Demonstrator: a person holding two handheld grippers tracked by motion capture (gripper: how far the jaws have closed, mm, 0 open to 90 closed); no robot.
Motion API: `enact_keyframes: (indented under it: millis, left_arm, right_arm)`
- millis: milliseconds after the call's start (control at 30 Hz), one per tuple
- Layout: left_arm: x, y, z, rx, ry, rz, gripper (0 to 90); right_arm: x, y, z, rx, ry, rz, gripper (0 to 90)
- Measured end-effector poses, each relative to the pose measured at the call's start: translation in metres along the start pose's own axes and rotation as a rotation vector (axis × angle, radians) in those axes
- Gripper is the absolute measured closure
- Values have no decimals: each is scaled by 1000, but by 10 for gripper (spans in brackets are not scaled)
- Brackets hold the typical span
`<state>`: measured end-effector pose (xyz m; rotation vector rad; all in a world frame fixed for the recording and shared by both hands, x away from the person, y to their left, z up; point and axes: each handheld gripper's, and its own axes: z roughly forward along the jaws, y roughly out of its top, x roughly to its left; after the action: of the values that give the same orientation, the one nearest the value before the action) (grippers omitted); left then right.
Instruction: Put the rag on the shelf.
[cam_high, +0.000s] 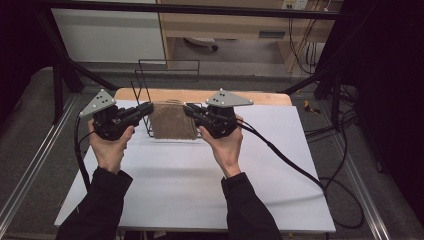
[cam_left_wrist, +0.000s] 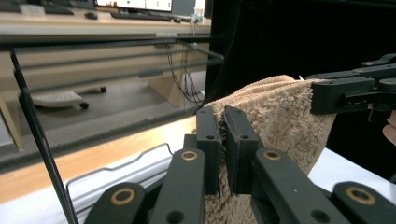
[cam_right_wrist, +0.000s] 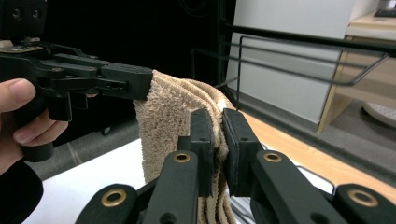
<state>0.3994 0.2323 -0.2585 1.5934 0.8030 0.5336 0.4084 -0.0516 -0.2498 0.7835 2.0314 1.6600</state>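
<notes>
A tan terry towel (cam_high: 172, 121) hangs stretched between my two grippers, just in front of a black wire rack (cam_high: 145, 87). My left gripper (cam_high: 149, 108) is shut on the towel's left top corner; in the left gripper view its jaws pinch the towel (cam_left_wrist: 275, 112) edge, with my left gripper (cam_left_wrist: 223, 122) close up. My right gripper (cam_high: 189, 109) is shut on the right top corner. In the right gripper view the towel (cam_right_wrist: 170, 107) drapes down between my right gripper (cam_right_wrist: 218, 125) and the other gripper (cam_right_wrist: 126, 80), farther off.
A white sheet (cam_high: 200, 175) covers the table, with a wooden strip (cam_high: 260, 96) along the far edge. The wire rack stands at the back centre. Black frame bars (cam_high: 75, 65) rise around the table. Cables (cam_high: 300, 170) trail off to the right.
</notes>
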Motion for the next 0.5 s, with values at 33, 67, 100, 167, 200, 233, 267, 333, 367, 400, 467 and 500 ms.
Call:
enact_keyframes:
  millis: [33,67,100,167,200,233,267,333,367,400,467,500]
  left_arm:
    - [0,2,0,-7,1,4,852]
    - [0,4,0,-14,3,6,852]
    - [0,6,0,-20,5,8,852]
    - [1,8,0,-30,6,9,852]
    - [1,10,0,-38,8,8,852]
    - [1,11,-1,-42,8,10,852]
    - [2,12,-1,-45,11,13,852]
    - [3,16,0,-52,17,17,852]
    - [3,18,0,-57,20,17,852]
    - [4,20,0,-60,22,18,852]
    - [5,23,0,-65,22,16,852]
    - [6,25,1,-67,23,18,852]
  right_arm:
    - [0,0,0,0,0,0,833]
    - [1,4,0,-15,-8,-3,833]
    - [1,4,0,-15,-8,-3,833]
    - [1,10,0,-29,-14,-14,833]
    - [1,12,1,-32,-15,-12,833]
    - [1,12,1,-32,-15,-12,833]
    - [0,15,2,-39,-20,-17,833]
    - [0,17,2,-43,-21,-19,834]
    - [0,20,4,-50,-26,-23,834]
    - [0,20,4,-50,-26,-23,834]
    - [-1,24,5,-56,-28,-26,833]
    - [-2,26,5,-59,-30,-26,834]
